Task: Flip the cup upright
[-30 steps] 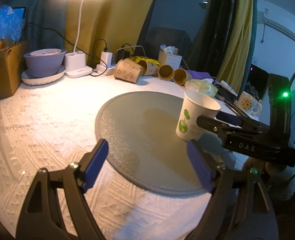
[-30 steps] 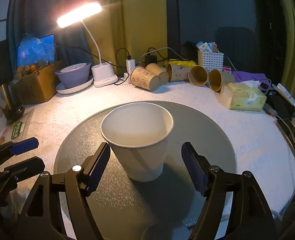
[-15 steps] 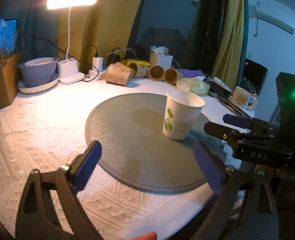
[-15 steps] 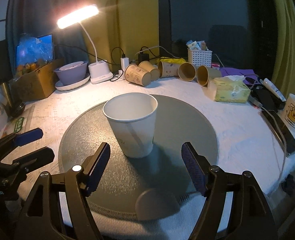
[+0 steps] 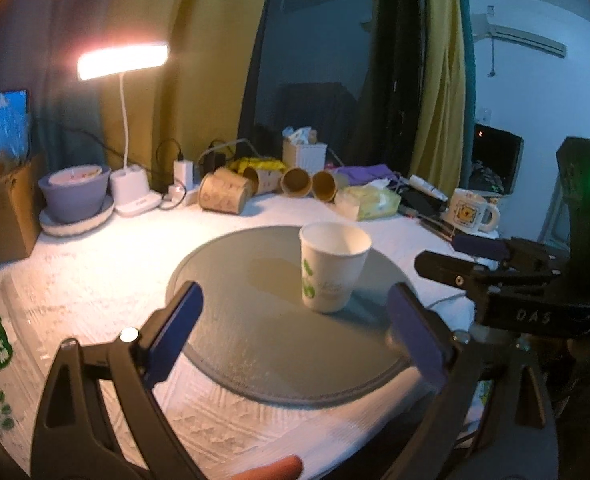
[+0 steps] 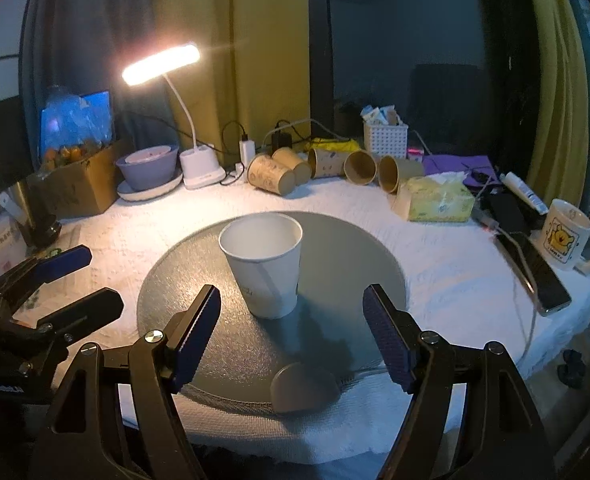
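A white paper cup [image 5: 334, 267] with green print stands upright, mouth up, on a round grey mat [image 5: 255, 344]; it also shows in the right wrist view [image 6: 263, 264] on the mat [image 6: 335, 248]. My left gripper [image 5: 295, 328] is open and empty, back from the cup near the table's front edge. My right gripper [image 6: 293, 332] is open and empty, just short of the cup. Each gripper shows in the other's view, the right one [image 5: 475, 260] at the right, the left one [image 6: 55, 284] at the left.
Several brown paper cups [image 6: 315, 168] lie on their sides at the back. A lit desk lamp [image 6: 199, 160], a purple bowl [image 6: 149, 166], a cardboard box [image 6: 75, 188], a tissue pack [image 6: 439, 200], a white basket [image 6: 385, 138], a phone [image 6: 539, 276] and a mug [image 6: 567, 236] ring the mat.
Both grippers have drawn back from the cup toward the table's front edge. The cup stands where it was, now farther from the fingers.
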The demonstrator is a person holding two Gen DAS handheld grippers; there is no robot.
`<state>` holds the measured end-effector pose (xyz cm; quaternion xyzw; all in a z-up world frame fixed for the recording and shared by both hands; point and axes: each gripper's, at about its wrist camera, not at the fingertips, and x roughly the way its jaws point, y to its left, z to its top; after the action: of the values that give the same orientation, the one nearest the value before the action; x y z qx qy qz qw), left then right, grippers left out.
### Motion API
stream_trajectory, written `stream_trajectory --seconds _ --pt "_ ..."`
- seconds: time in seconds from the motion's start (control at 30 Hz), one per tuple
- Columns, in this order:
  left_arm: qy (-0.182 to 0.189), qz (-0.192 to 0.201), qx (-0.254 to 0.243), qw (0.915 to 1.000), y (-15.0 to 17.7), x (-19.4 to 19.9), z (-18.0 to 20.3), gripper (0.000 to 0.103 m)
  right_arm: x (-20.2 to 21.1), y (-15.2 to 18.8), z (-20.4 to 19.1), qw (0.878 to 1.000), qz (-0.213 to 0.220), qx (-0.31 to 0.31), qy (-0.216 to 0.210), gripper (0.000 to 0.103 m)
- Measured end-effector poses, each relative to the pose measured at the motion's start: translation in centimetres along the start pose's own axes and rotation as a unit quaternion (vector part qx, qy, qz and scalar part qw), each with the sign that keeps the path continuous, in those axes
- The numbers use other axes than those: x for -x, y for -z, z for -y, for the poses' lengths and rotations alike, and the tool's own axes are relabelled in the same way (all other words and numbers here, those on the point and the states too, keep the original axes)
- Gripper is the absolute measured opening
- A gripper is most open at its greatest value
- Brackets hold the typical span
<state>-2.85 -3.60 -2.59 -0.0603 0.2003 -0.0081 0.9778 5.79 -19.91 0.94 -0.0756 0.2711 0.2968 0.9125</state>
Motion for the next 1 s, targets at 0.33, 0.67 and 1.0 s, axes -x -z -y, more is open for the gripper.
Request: stream_trajectory --seconds 0.33,0.67,1.0 --pt "-0.011 0.040 -0.016 0.9990 -1.7 1.9 1.1 0.095 3.0 -1.3 0.5 0.999 0.033 0.003 0.010 0.077" --pt "-0.012 0.070 -0.021 0.9972 -3.2 3.5 1.8 0.095 5.3 -2.6 0.3 0.999 0.052 0.011 0.008 0.077" --pt "-0.005 0.096 -0.018 0.9952 -4.9 5.5 2.0 0.095 7.4 -3.6 -0.3 0.997 0.072 0.020 0.012 0.077"
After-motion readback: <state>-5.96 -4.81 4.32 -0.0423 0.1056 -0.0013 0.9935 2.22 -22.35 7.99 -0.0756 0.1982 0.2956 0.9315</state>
